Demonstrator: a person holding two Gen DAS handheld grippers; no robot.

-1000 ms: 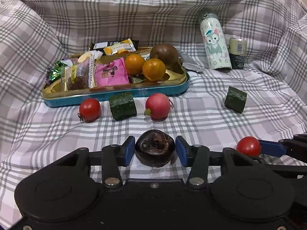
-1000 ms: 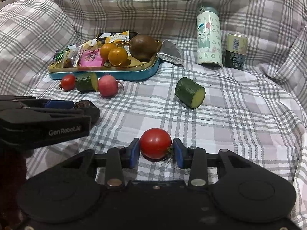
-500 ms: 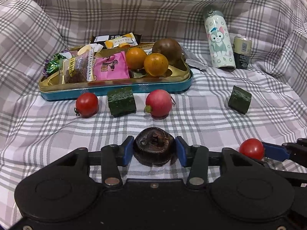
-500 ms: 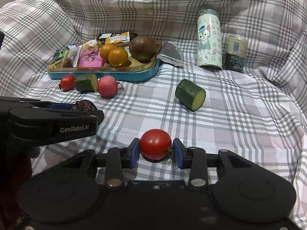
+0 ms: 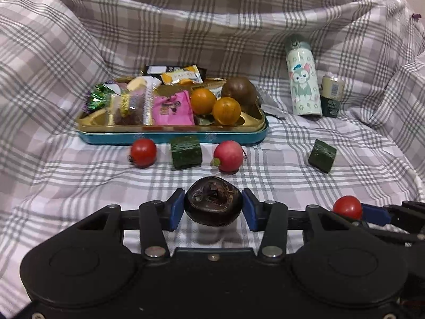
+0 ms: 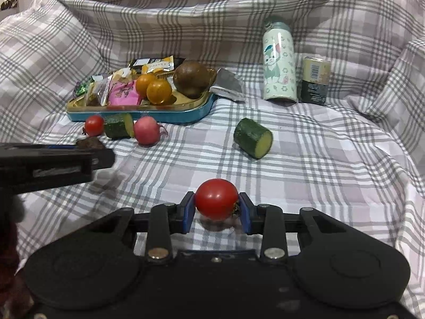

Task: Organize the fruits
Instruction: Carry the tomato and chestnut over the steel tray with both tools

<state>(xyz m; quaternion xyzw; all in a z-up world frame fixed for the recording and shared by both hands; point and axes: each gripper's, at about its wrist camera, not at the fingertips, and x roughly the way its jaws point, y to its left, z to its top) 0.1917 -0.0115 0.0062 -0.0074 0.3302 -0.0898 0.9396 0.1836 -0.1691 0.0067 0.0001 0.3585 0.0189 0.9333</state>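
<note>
My left gripper (image 5: 213, 207) is shut on a dark brown wrinkled fruit (image 5: 213, 204), held above the checked cloth. My right gripper (image 6: 216, 207) is shut on a red tomato (image 6: 216, 198); that tomato (image 5: 347, 207) also shows at the right in the left wrist view. In front of the blue and gold tray (image 5: 172, 135) lie a second tomato (image 5: 143, 152), a cucumber piece (image 5: 186, 152) and a pink radish (image 5: 228, 156). Another cucumber piece (image 5: 322, 155) lies apart to the right. Two oranges (image 5: 226, 110) and a brown round fruit (image 5: 239, 91) sit in the tray.
Snack packets (image 5: 172, 107) fill the tray's left part. A cartoon-cat bottle (image 5: 302, 79) and a small can (image 5: 332, 96) stand at the back right. A foil packet (image 6: 228, 85) leans by the tray. Cloth walls rise at the back and sides.
Both grippers have lifted and come slightly nearer the tray, each still holding its fruit. The dark fruit has tipped, showing its wrinkled end.
</note>
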